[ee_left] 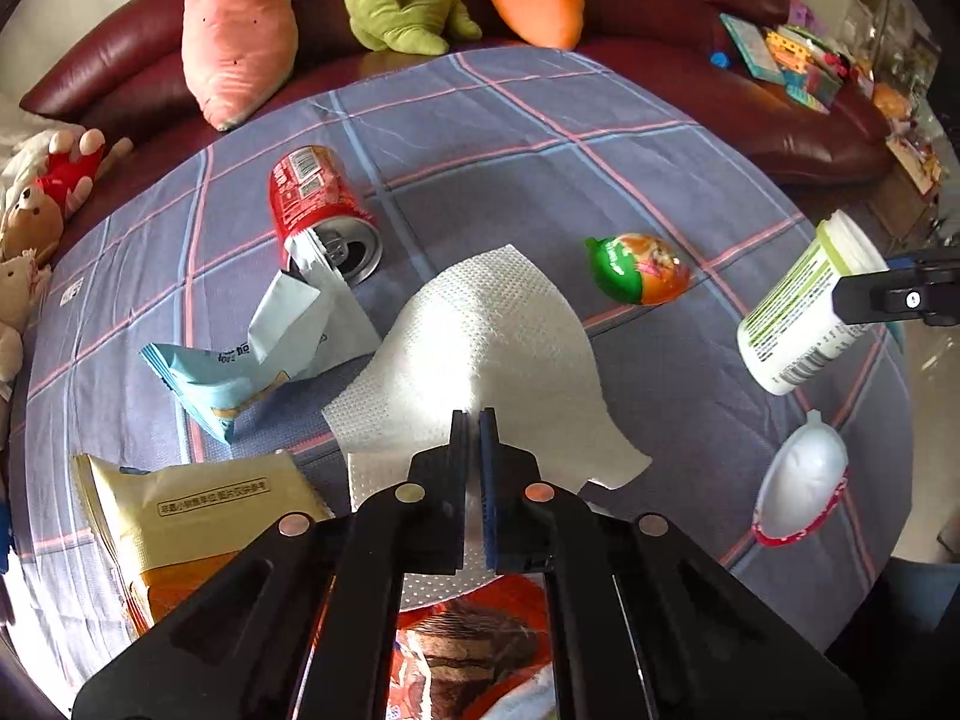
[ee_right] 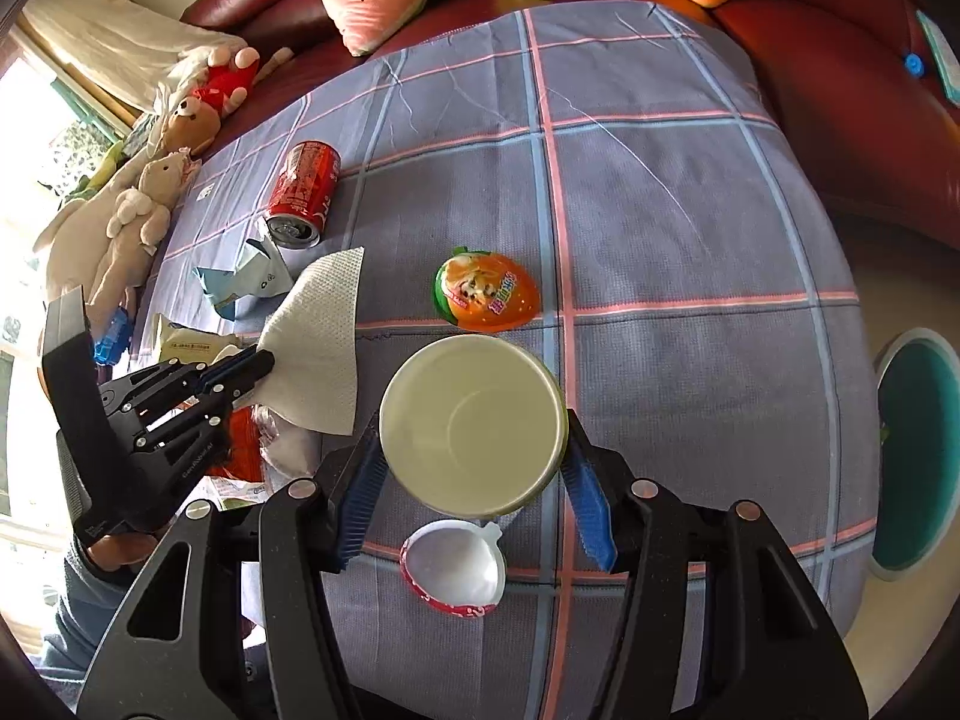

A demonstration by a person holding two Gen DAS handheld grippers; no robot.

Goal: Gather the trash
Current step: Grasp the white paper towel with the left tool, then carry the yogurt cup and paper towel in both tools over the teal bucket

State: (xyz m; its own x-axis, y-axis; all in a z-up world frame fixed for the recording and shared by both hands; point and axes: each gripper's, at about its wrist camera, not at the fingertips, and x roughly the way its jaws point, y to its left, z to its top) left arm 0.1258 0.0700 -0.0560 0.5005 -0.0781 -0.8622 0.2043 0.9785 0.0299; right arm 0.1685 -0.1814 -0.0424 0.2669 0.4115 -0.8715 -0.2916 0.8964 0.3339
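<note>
My left gripper (ee_left: 474, 420) is shut on a white paper towel (ee_left: 480, 354) and holds it above the table; it shows too in the right wrist view (ee_right: 267, 363) with the towel (ee_right: 318, 342) hanging from it. My right gripper (ee_right: 474, 462) is shut on a white and green cup (ee_right: 474, 426), held tilted above the cloth; the cup shows in the left wrist view (ee_left: 804, 312). On the checked cloth (ee_right: 690, 240) lie a red can (ee_left: 318, 204), a blue wrapper (ee_left: 240, 366), a yellow packet (ee_left: 180, 516), a strawberry-shaped jelly cup (ee_right: 486, 294) and a white lid (ee_right: 456, 570).
A dark red sofa (ee_left: 780, 120) with plush toys (ee_left: 234, 30) runs behind the table. More stuffed animals (ee_right: 144, 198) lie at the left. A teal round bin (ee_right: 918, 456) stands on the floor to the right. A red wrapper (ee_left: 468, 648) lies under my left gripper.
</note>
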